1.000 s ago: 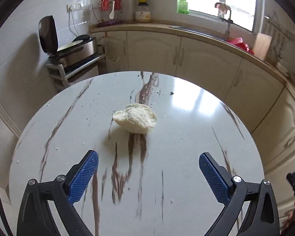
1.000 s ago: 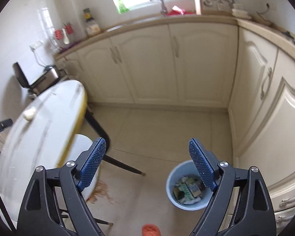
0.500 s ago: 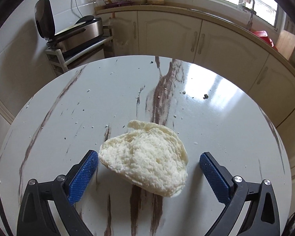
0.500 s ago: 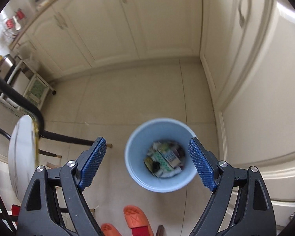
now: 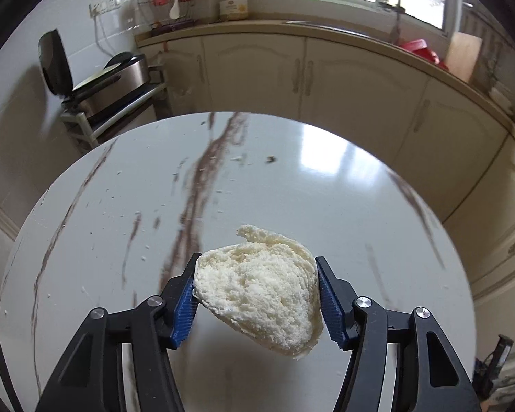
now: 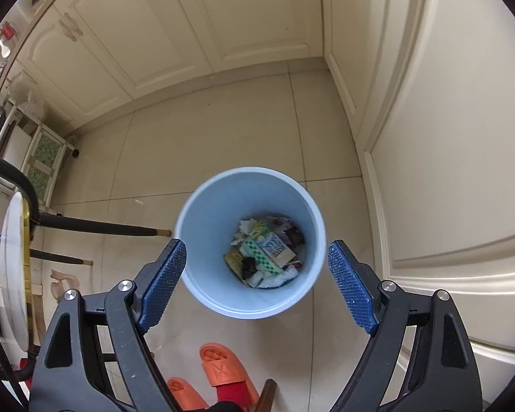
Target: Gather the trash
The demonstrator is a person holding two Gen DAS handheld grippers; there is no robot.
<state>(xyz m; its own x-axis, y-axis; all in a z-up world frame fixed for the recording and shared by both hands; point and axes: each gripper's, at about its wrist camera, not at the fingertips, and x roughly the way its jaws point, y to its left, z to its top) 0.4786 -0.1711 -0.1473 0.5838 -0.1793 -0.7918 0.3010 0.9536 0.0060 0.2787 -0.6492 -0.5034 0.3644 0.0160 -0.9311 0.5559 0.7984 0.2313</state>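
Observation:
A torn piece of white bread [image 5: 257,305] lies on the round marble-look table [image 5: 326,185]. My left gripper [image 5: 257,262] straddles it, and its jaws are closing, with both blue pads [image 5: 185,305] touching the bread's sides. In the right wrist view, a light blue trash bin [image 6: 209,213] stands on the tiled floor with wrappers and paper [image 6: 264,254] at its bottom. My right gripper [image 6: 257,244] hangs above the bin and points steeply down. It is open, with nothing between its fingers.
Crumbs [image 5: 237,158] dot the table's far half. Cream cabinets [image 5: 353,75] curve behind the table, and an appliance on a rack [image 5: 110,75] stands at left. Near the bin are black chair legs [image 6: 103,228], the table's edge [image 6: 13,257] and orange slippers [image 6: 223,367].
My left gripper moved forward around the bread and its jaws narrowed onto it. My right gripper dropped and tipped down over the bin, which now looks larger.

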